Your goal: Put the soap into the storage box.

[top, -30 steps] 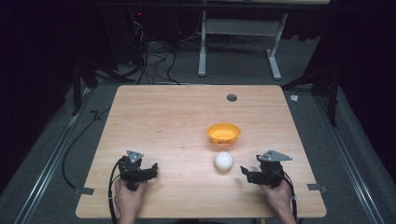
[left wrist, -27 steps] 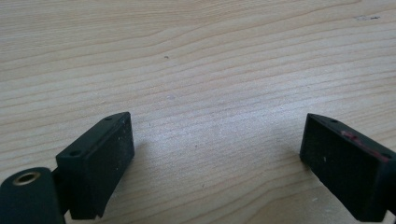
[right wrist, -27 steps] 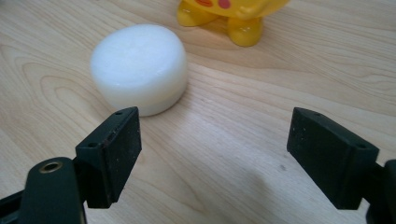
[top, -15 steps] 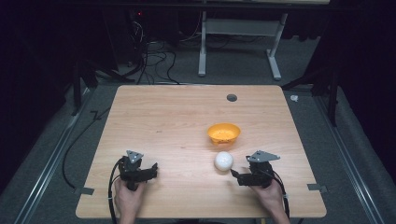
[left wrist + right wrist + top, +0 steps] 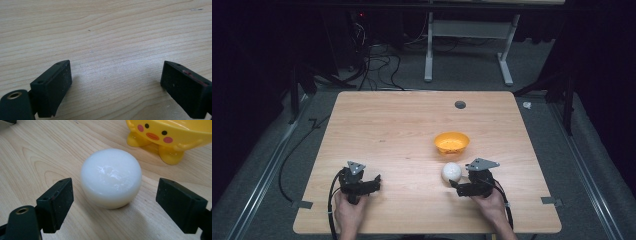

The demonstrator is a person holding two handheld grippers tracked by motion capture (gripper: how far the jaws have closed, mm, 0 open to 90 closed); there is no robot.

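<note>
A white rounded ball-like object [image 5: 451,172] [image 5: 111,184] rests on the wooden table [image 5: 387,130], just in front of a yellow bowl [image 5: 451,142] with a chick face [image 5: 172,135]. My right gripper [image 5: 458,186] [image 5: 115,205] is open, its jaws low on either side of the white object without touching it. At the table's front left my left gripper [image 5: 373,183] [image 5: 116,85] is open over bare wood with nothing between its jaws.
A small dark round grommet [image 5: 460,104] sits in the table's far right part. Beyond the far edge stand a desk frame [image 5: 467,45] and cables [image 5: 372,60] on the grey floor. Tape marks [image 5: 550,201] are near the front corners.
My right gripper has moved left and forward toward the white object, bringing its jaws around it. The left gripper has stayed put.
</note>
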